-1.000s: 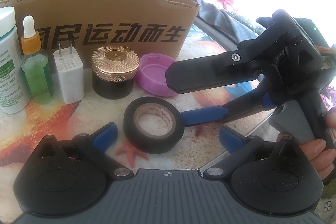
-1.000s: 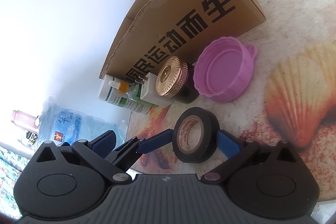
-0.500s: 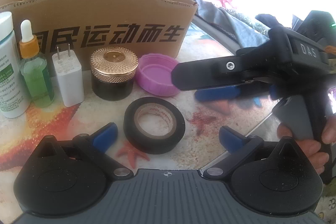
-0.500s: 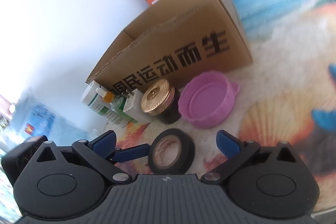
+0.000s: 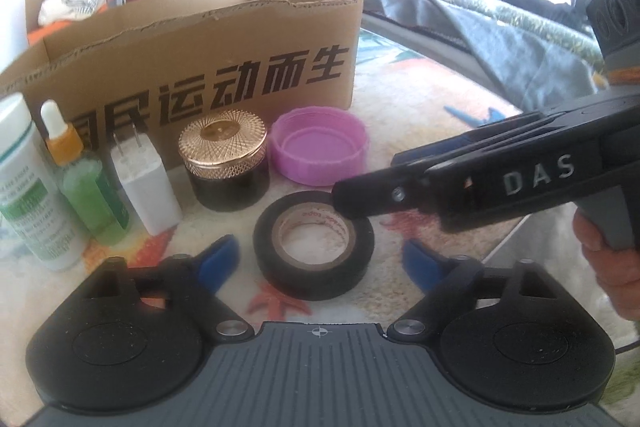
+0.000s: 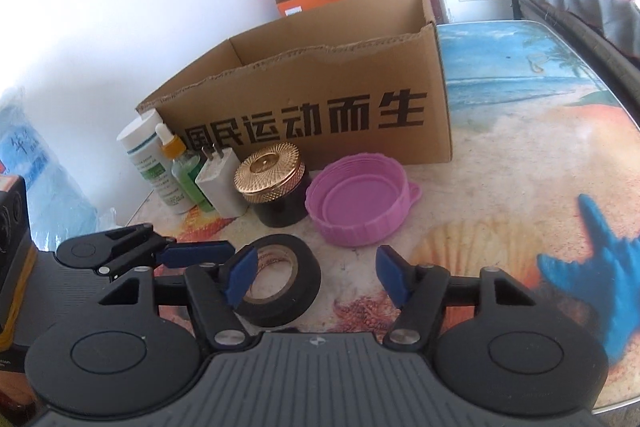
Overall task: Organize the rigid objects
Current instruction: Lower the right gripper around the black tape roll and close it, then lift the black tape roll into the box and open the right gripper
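White bottle (image 5: 24,183): stands at the far left of the row, upright on the tabletop (image 6: 520,147), in front of the box wall.
Dropper bottle (image 5: 80,187): green, with an orange collar, upright just beside the white bottle.
Charger plug (image 5: 146,187): white, prongs up, next in the row.
Jar (image 5: 224,163): dark, with a gold lid, upright near the middle.
Purple lid (image 5: 320,151): lies open side up, just right of the jar.
Cardboard box (image 6: 320,99): open-topped, right behind the row; what shows of its inside looks bare.
Tape roll (image 5: 314,251): black, lies flat on the tabletop in front of the jar and lid, apart from both.
Left gripper (image 5: 316,259): its jaws have just been closing; they stand spread either side of the tape roll, with gaps showing, so nothing is pinched.
Right gripper (image 6: 316,279): reaches in from the right; its jaws have also just been closing, and they are apart. One blue pad (image 6: 240,277) sits over the tape's near rim; whether it touches I cannot tell. Nothing is gripped.
Hand (image 5: 612,267): holds the right gripper's handle at the far right edge.
Progress: I judge it barely begun. Six things wait outside the box, none visibly inside.
Left to do: probably the tape roll first, then the row behind it.
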Demonstrator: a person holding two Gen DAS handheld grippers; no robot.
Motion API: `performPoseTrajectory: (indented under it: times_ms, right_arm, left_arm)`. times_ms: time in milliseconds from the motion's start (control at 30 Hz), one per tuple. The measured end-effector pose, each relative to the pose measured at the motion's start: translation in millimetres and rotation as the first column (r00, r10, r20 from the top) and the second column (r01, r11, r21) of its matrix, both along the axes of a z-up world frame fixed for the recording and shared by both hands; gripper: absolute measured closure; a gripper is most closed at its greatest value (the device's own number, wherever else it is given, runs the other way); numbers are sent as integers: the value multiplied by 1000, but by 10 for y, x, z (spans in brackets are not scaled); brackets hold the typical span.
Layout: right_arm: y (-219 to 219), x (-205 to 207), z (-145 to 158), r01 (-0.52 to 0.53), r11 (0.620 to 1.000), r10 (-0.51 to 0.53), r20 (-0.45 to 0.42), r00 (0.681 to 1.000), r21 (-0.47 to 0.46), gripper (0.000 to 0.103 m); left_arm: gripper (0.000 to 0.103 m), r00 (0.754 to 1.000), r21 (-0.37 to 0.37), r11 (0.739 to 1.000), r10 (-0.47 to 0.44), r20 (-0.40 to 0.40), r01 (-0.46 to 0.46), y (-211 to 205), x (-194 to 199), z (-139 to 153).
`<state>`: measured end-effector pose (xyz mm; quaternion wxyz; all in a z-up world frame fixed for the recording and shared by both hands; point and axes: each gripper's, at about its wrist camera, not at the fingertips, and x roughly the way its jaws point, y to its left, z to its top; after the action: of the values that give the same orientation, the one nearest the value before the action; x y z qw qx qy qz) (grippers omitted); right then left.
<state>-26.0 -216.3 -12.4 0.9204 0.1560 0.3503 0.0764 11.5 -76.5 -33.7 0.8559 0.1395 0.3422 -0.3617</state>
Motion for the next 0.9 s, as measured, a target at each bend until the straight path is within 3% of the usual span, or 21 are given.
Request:
performPoseTrajectory:
  times_ms: [100,300,433,900]
  right_arm:
    - [41,15,5,-17,1000,17,-11,1000,3,49]
    - [87,125,-62,-32,999,32,-61,998,7,71]
    - [113,151,-81,-37,999,36,-66,997,-14,80]
    - [153,70,42,-22,999,20,-42,999,-39,83]
  left_arm:
    - [25,1000,26,1000,3,17,-3,-33,10,-15]
    - [31,1000,9,1000,5,5,-5,-52,45,-27]
    - [36,1000,-3,1000,12,13,-12,-50,59,-33]
    - [36,999,-39,999,13,45,-11,-29,-19,88]
